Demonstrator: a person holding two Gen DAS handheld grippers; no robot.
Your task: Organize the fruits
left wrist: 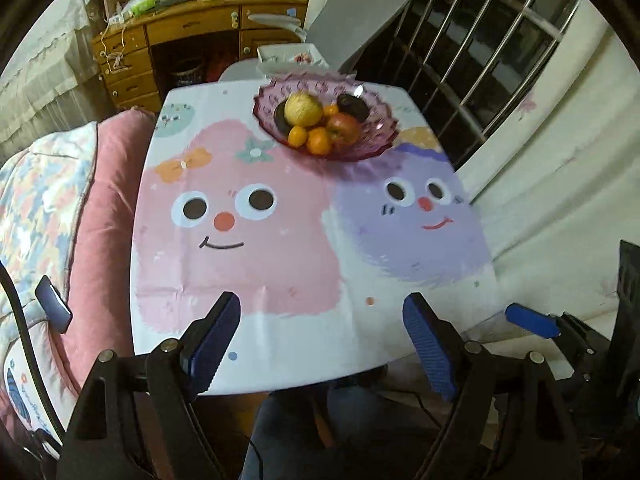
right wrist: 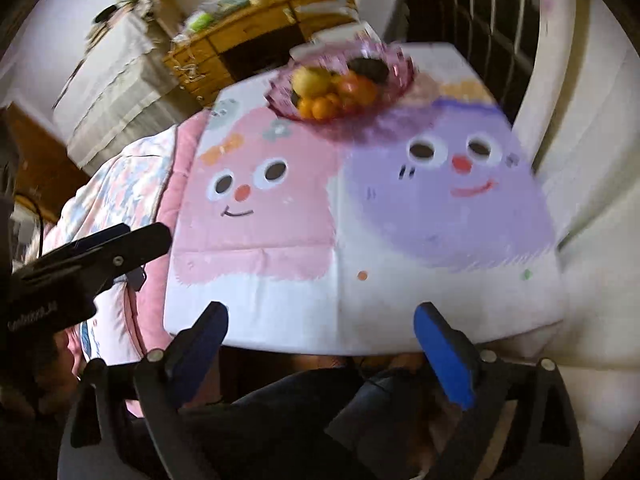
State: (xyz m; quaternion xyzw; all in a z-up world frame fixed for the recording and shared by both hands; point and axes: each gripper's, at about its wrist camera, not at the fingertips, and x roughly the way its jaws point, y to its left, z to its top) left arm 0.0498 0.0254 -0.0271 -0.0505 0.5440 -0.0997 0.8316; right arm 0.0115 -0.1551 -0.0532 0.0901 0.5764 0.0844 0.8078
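Observation:
A pink glass bowl [left wrist: 384, 136] [right wrist: 400, 60] stands at the far end of the table. It holds a yellow fruit [left wrist: 303, 109] [right wrist: 310, 80], a red apple [left wrist: 343, 128], several oranges [left wrist: 318, 140] [right wrist: 320, 108] and dark fruits [left wrist: 352, 106]. My left gripper [left wrist: 320, 340] hangs open over the table's near edge with nothing between its blue pads. My right gripper [right wrist: 320, 344] is also open and empty at the near edge; one of its blue fingers [left wrist: 530, 322] shows in the left wrist view. Both are far from the bowl.
The table [left wrist: 280, 320] wears a cloth printed with a pink and a purple face. A pink cushion and quilt [left wrist: 96, 208] lie to the left, a white cover [left wrist: 560, 208] to the right. Beyond stand a grey chair [left wrist: 352, 24] and a wooden desk [left wrist: 180, 36]. A person's legs [left wrist: 304, 432] are below.

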